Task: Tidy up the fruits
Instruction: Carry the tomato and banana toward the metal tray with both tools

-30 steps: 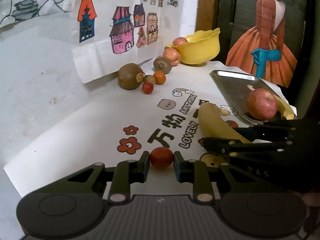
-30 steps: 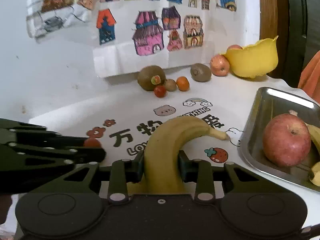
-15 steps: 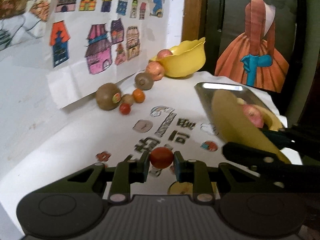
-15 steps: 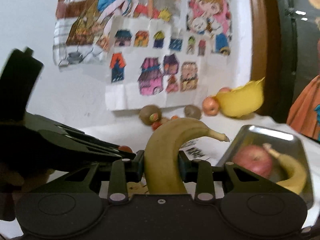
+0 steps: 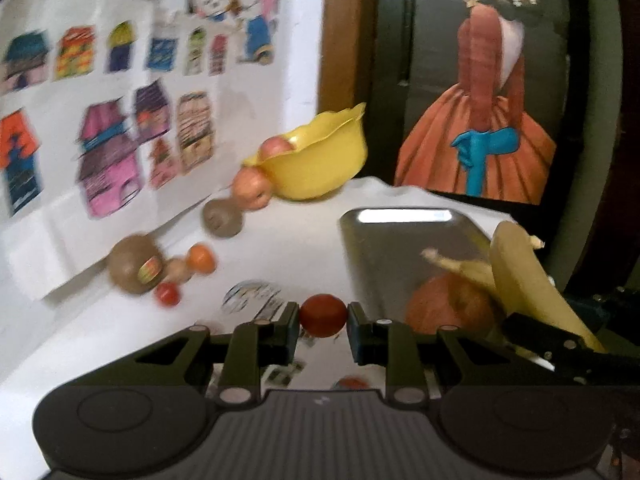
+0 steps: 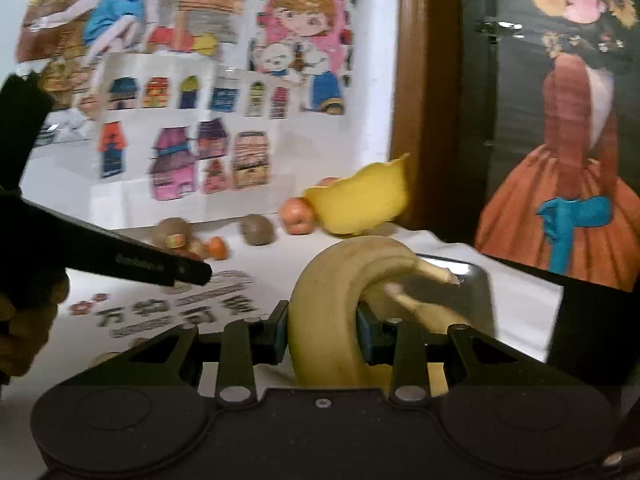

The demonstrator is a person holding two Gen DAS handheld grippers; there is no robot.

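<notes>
Right gripper point(image 6: 322, 330) clamped on banana point(image 6: 332, 320): long axis arching upward, stem tip toward 3 o'clock, above metal tray point(image 6: 476, 280). Left gripper point(image 5: 323, 318) pinching small red fruit point(image 5: 323, 315). Mat writing point(image 6: 176, 312) blurred, unreadable.

Tray apple point(image 5: 450, 308) partly behind banana point(image 5: 528, 288).

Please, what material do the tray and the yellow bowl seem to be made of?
The tray looks like metal, probably stainless steel: grey, smooth, with a bright mirror-like reflection along its far rim. The yellow bowl looks like plastic: even opaque colour, soft sheen, thin wavy moulded rim. Blur leaves both uncertain.
</notes>
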